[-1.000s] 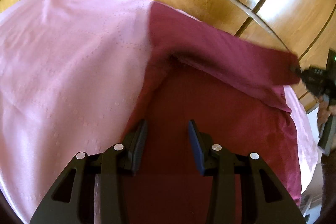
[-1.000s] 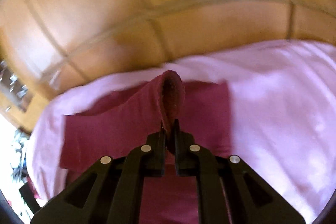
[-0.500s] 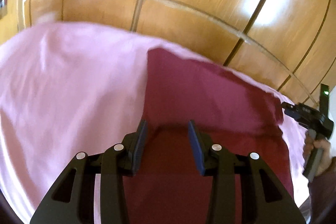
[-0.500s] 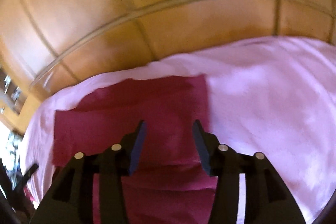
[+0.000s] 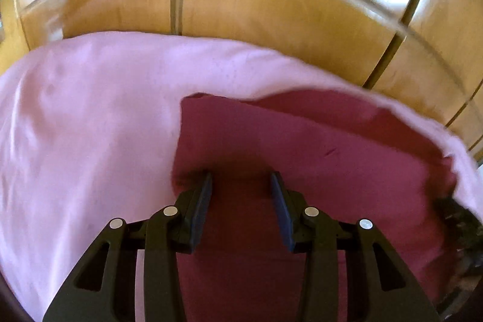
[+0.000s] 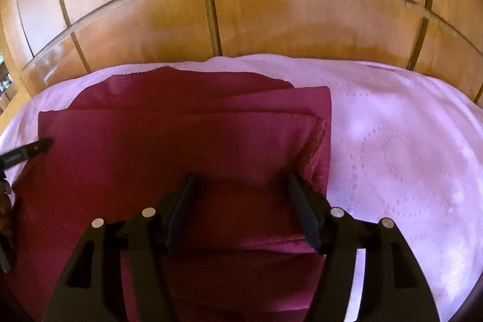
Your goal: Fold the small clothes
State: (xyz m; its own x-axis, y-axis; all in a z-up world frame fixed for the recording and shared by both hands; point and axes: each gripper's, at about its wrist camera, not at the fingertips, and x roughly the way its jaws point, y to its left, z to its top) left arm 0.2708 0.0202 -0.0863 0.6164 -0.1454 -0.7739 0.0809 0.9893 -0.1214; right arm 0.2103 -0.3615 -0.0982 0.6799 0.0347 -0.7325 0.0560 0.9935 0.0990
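Note:
A dark red cloth (image 5: pixel 302 159) lies folded in flat layers on the pink bedsheet (image 5: pixel 90 125). My left gripper (image 5: pixel 241 177) hovers low over the cloth's left edge, open, with only the flat cloth beneath its pads. In the right wrist view the same cloth (image 6: pixel 181 147) shows stacked edges along its right side. My right gripper (image 6: pixel 241 178) stands over that right edge with its jaws opening and nothing pinched between them. The left gripper's tip (image 6: pixel 36 147) shows at the far left there. The right gripper (image 5: pixel 459 219) is a dark blur at the far right of the left wrist view.
Glossy wooden panels (image 6: pixel 271 14) rise behind the bed's far edge. The pink bedsheet (image 6: pixel 392 156) stretches to the right of the cloth and, in the left wrist view, to its left. A hand (image 6: pixel 4 201) shows at the far left edge.
The right gripper was shut on a raised fold of the cloth; it has let go, opened wide and sunk, and the fold now lies flat. The left gripper slid sideways along the bed.

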